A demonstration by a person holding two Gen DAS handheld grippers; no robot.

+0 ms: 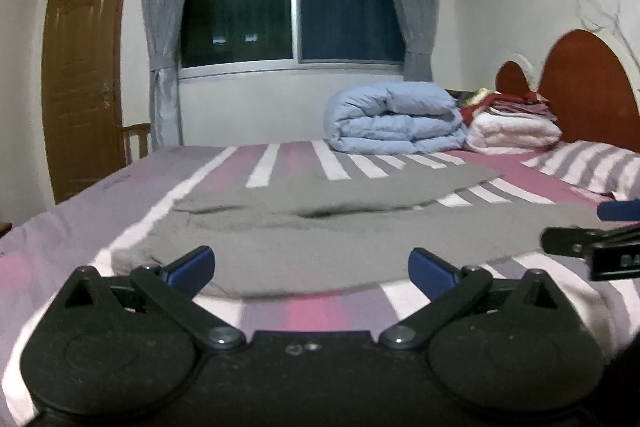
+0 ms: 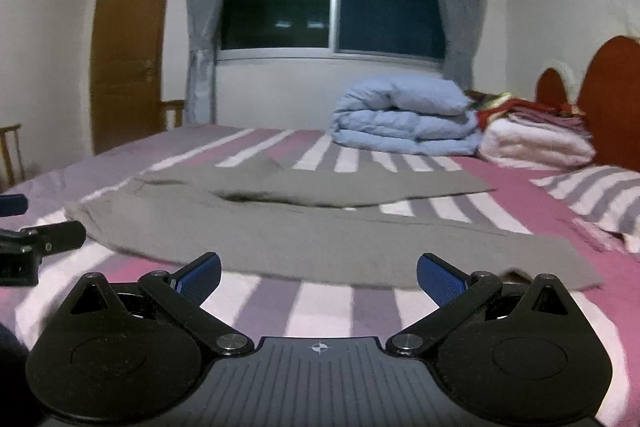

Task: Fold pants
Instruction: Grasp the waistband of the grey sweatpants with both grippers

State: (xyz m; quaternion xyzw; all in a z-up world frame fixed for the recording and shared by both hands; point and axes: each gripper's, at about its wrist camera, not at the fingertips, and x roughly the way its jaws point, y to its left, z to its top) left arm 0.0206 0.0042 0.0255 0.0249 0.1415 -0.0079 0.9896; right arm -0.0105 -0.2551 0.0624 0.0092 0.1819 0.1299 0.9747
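Grey pants (image 1: 320,235) lie spread flat on the striped bed, waist to the left and the two legs reaching right; they also show in the right wrist view (image 2: 320,227). My left gripper (image 1: 311,267) is open and empty, just in front of the near edge of the pants at the waist end. My right gripper (image 2: 319,275) is open and empty, just in front of the near leg's edge. The right gripper shows at the right edge of the left wrist view (image 1: 592,247); the left gripper shows at the left edge of the right wrist view (image 2: 40,243).
The bed sheet (image 2: 320,303) has pink, white and purple stripes. A folded blue quilt (image 1: 396,117), a stack of folded blankets (image 1: 516,131) and a striped pillow (image 1: 592,167) lie at the far right by the red headboard (image 1: 588,83). A window, curtains and a wooden door stand behind.
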